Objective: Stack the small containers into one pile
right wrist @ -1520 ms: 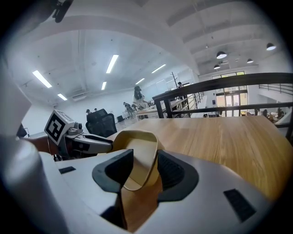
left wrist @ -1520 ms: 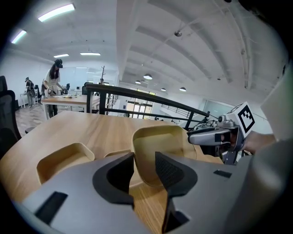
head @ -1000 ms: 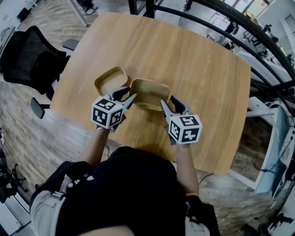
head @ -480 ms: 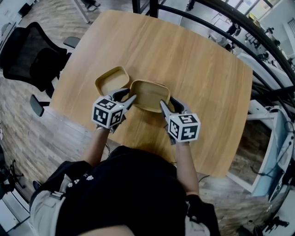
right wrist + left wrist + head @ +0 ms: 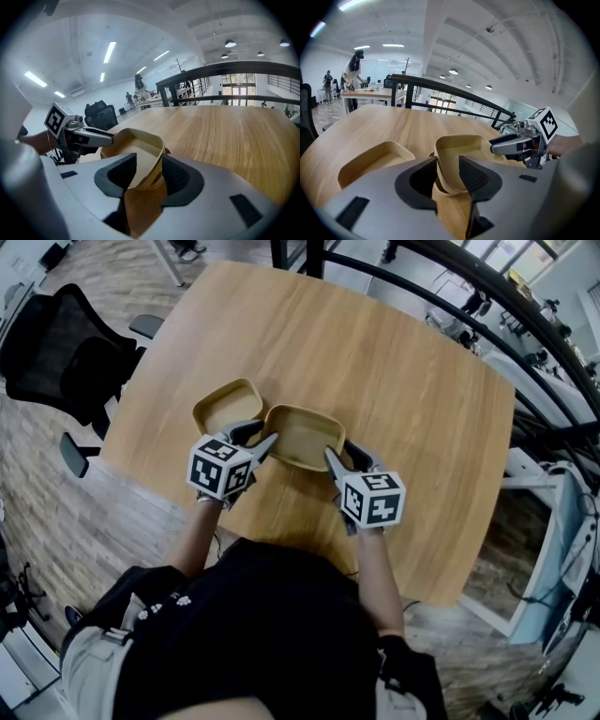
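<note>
The tan container (image 5: 302,435) hangs over the middle of the surface (image 5: 412,362), close to your near edge, with both tools holding it. Your left tool (image 5: 262,435) is clamped on its left wall and your right tool (image 5: 339,454) on its right wall. A second container (image 5: 228,404) lies just beside it on the left. Open wood stretches beyond and to the right. A black chair (image 5: 66,343) stands off the left edge.

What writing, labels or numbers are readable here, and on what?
No readable text anywhere.
Marker cubes: black-and-white square patterns, not words.
White print on the person's dark shirt: too small to read.
Containers: no markings seen.
</note>
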A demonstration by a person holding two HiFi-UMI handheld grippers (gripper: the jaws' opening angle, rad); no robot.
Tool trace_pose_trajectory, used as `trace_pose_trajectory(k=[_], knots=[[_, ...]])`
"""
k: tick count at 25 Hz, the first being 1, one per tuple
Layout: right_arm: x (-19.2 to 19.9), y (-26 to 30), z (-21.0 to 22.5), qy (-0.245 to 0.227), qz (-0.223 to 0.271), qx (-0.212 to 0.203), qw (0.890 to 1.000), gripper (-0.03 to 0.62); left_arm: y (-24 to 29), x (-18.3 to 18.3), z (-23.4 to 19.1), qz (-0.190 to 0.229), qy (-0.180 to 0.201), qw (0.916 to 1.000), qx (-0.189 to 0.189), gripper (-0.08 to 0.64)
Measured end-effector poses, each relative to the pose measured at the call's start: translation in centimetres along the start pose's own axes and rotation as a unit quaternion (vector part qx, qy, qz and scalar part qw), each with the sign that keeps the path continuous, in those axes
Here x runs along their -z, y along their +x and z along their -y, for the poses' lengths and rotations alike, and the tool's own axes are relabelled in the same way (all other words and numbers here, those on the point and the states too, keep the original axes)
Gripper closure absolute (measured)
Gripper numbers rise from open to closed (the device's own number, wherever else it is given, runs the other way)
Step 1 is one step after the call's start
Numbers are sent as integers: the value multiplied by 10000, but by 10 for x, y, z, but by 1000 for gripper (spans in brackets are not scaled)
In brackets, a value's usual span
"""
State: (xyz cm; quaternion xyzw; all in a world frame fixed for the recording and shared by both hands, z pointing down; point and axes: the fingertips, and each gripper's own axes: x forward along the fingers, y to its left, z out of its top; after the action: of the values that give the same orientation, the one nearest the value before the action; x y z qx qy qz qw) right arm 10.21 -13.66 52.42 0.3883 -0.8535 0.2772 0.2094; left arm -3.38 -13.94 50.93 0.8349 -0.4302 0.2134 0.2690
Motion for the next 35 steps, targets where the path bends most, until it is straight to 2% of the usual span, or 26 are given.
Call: trace_pose_trajectory(k=[7, 15, 35], knots=[[-1, 6, 7, 97, -26, 3, 9999, 425, 7, -6, -4, -7, -23, 10000, 53, 426], [-4, 13, 12, 140, -12, 26, 9999, 425, 12, 3, -6, -140, -75, 9998, 119, 426], [-1, 22, 14, -17, -104, 61, 9999, 425, 16, 7, -12, -185, -48, 9998, 83, 426]])
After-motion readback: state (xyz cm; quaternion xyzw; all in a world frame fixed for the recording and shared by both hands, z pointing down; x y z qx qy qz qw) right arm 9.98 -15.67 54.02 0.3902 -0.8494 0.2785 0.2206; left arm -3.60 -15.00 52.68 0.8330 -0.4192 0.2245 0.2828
